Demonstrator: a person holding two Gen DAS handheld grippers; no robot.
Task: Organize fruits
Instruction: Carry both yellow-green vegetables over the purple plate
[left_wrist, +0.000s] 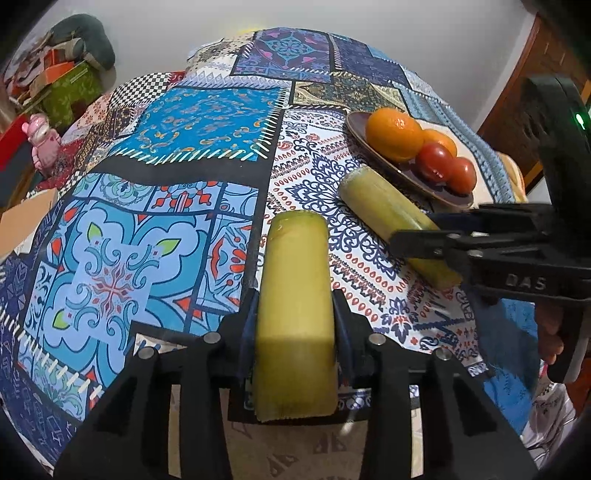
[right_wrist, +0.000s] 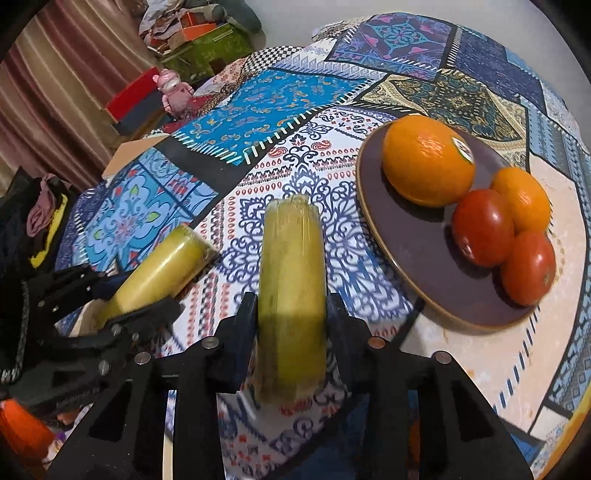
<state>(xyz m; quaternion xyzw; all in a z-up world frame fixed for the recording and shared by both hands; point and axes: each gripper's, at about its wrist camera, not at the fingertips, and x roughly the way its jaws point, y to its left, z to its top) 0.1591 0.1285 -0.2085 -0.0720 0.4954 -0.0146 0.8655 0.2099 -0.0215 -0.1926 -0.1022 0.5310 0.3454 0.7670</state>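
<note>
My left gripper (left_wrist: 295, 308) is shut on a short yellow-green cane piece (left_wrist: 295, 258), held just above the patchwork tablecloth (left_wrist: 166, 184). My right gripper (right_wrist: 291, 310) is shut on a second, similar cane piece (right_wrist: 291, 240), which points toward the far side of the table. Each gripper also shows in the other's view: the right gripper (left_wrist: 417, 227) at the right edge, the left gripper (right_wrist: 125, 295) at the lower left. To the right stands a brown plate (right_wrist: 413, 254) holding a large orange (right_wrist: 428, 158), a small orange (right_wrist: 524, 199) and two tomatoes (right_wrist: 480, 229).
A pink toy figure (right_wrist: 173, 92) stands at the table's far left edge beside a red box (right_wrist: 133, 99). Beyond it is a pile of boxes and cloth (right_wrist: 199, 33). A wooden door (left_wrist: 535, 110) is on the right.
</note>
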